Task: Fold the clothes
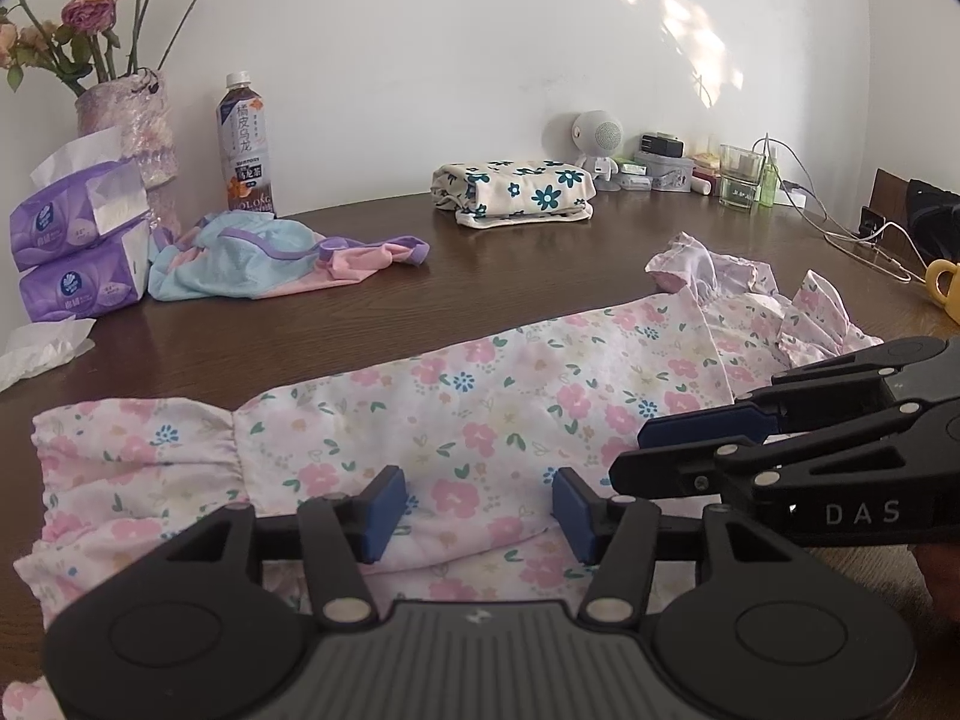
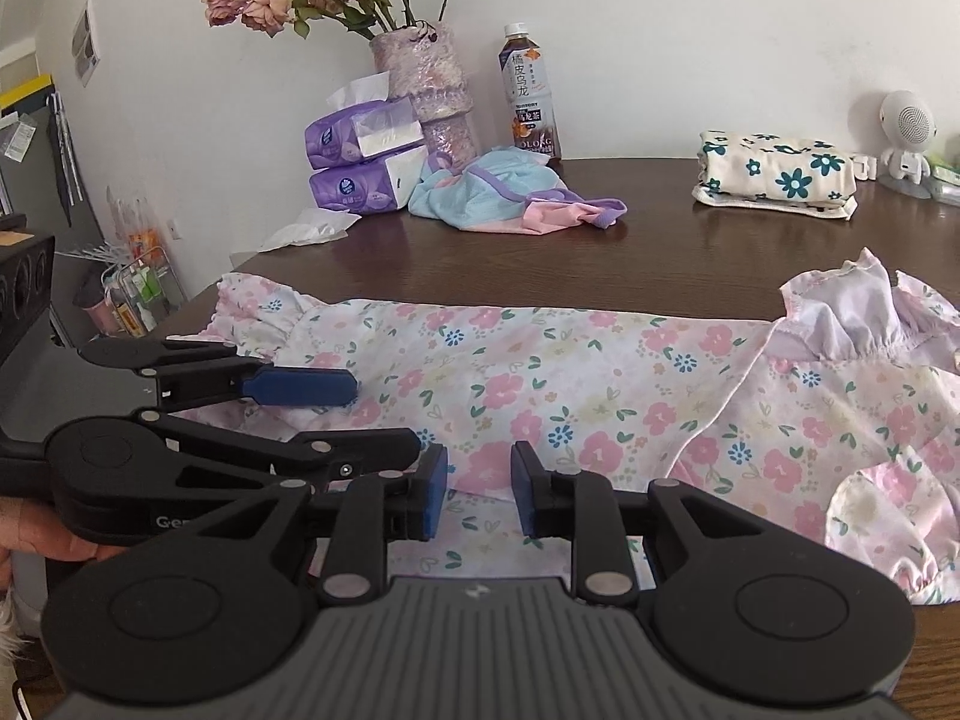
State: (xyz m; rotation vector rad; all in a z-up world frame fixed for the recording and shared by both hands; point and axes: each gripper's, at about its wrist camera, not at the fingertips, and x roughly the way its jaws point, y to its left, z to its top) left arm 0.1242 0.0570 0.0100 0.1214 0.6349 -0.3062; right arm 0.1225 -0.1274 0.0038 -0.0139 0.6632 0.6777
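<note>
Soft daylight fills the room. Sunny patches glow on the white wall (image 1: 690,18). The dark desk (image 1: 540,258) shines a little. Both pictures bend at the edges, with black corners. Everything looks fairly sharp.

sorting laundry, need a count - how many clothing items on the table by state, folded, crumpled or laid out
Folded: 1, the cream blue-flower bundle
Crumpled: 1, the blue-pink-purple garment
Laid out: 1, the pink floral garment, under both sets of fingers
Total: 3

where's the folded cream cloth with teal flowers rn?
The folded cream cloth with teal flowers sits at the dark wooden table's far edge by the wall, left of the small white robot-shaped speaker.
</note>
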